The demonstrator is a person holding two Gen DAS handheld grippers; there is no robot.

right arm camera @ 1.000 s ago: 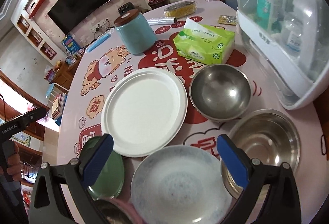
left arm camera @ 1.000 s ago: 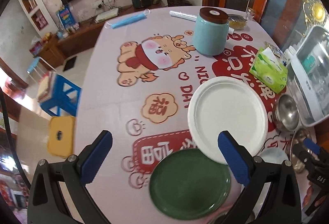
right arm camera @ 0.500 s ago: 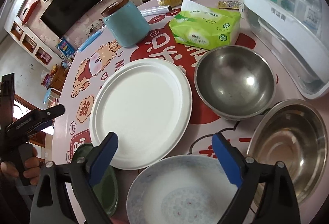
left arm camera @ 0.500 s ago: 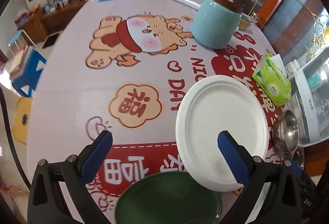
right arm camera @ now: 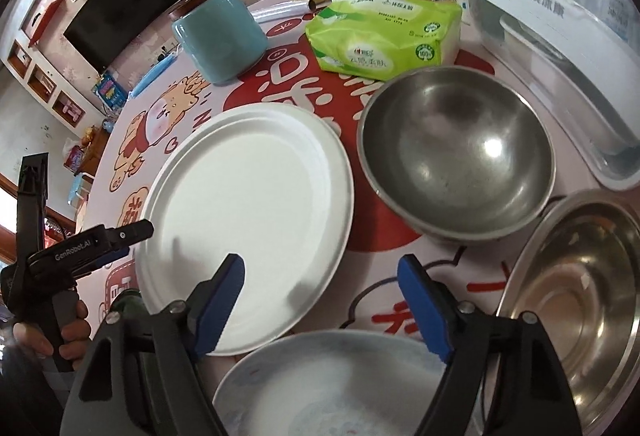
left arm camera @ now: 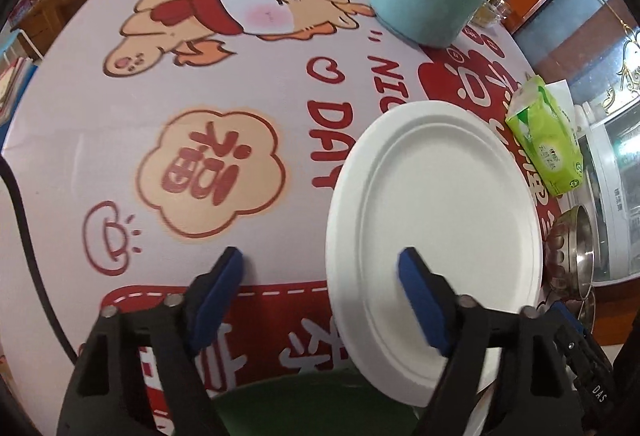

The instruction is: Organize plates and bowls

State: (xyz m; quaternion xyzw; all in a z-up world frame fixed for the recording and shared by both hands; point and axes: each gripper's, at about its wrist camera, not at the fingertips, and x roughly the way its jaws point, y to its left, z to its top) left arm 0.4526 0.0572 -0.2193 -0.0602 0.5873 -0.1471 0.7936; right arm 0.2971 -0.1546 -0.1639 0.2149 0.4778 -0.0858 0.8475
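Left wrist: both tools closing, empty; left tool (left arm camera: 320,268) straddles the smooth round white plate's (left arm camera: 440,211) rim.

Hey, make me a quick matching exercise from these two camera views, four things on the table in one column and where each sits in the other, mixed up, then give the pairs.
1. white plate
2. green tissue pack
3. teal jar
4. green plate

A. beside the cartoon animal print
B. behind the round steel bowl
C. partly under the white plate's near edge
D. left of the round steel bowl

Pairs: 1-D, 2-B, 3-A, 4-C
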